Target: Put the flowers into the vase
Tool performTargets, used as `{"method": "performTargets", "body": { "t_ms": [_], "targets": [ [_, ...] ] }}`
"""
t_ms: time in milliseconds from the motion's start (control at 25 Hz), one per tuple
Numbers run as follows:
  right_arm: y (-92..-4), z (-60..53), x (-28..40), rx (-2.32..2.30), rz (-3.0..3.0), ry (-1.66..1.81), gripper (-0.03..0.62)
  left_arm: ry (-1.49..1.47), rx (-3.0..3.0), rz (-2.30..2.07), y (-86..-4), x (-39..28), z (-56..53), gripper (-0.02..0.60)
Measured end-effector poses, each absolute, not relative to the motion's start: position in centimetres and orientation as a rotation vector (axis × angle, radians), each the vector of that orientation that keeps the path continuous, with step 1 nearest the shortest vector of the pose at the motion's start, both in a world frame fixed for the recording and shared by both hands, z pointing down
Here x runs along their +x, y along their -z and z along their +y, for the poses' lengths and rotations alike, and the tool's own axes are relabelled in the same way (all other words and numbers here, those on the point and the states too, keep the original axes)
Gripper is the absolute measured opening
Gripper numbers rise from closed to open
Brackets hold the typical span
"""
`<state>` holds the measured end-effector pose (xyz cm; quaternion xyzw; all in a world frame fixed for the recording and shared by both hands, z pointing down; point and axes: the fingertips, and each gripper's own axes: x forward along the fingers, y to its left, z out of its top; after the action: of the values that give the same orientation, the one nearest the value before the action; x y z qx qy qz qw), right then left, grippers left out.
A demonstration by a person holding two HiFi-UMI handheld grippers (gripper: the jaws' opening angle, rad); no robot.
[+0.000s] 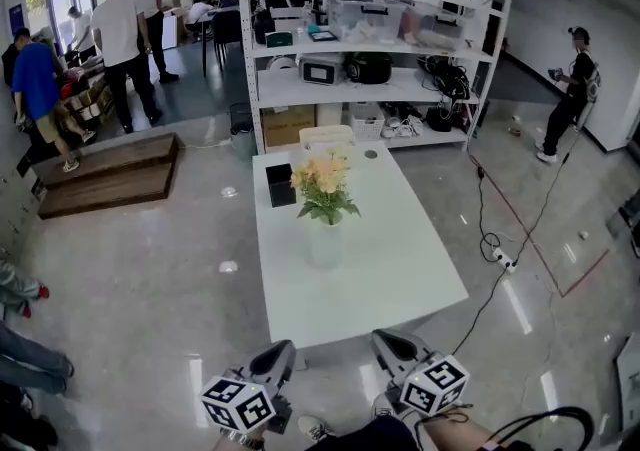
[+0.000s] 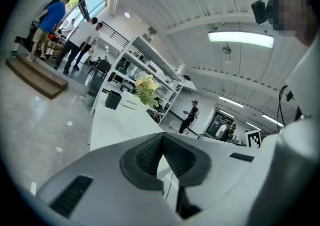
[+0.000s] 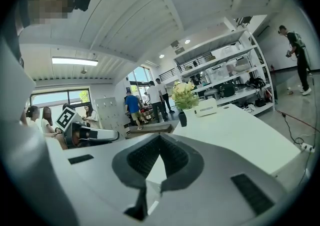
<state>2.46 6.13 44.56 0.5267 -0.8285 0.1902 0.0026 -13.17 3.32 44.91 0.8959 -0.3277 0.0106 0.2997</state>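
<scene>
1. Head view: A bouquet of pale peach flowers [image 1: 322, 182] stands upright in a pale vase [image 1: 325, 239] near the middle of a white counter [image 1: 400, 269], just beside a small black box [image 1: 282, 184]. The left tool [image 1: 281, 350] and right tool [image 1: 388, 343] hover off the counter's near edge, well apart from the vase. The task appears done, or reset.

2. Left gripper view: The left tool's jaws are pressed together with nothing between them. The flowers [image 2: 145, 86] show far down the counter [image 2: 117, 125].

3. Right gripper view: The right tool's [image 3: 159, 139] jaws are likewise closed and empty, and the flowers [image 3: 183, 92] rise beyond them.

4. Handling, as judged: the bouquet looks light, with thin, soft stems and easily bruised blooms. The best hold is low on the bunched stems under the leaves, with a gentle squeeze. The narrow vase may tip, so a second tool could steady its wall.
</scene>
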Motion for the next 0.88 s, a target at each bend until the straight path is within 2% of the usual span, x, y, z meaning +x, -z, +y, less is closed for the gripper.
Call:
{"method": "performTargets", "body": {
  "t_ms": [280,880],
  "targets": [
    [-43.8,6.3,4.4,1.599,-2.629,-0.589,0.003,-0.012,2.348,-0.917,-44.9,-11.3,4.0,0.002],
    [-44.2,6.6,12.9,1.49,-2.685,-0.627,0.003,-0.027,2.332,-1.003,-43.7,-2.8,5.1,0.002]
  ]
}}
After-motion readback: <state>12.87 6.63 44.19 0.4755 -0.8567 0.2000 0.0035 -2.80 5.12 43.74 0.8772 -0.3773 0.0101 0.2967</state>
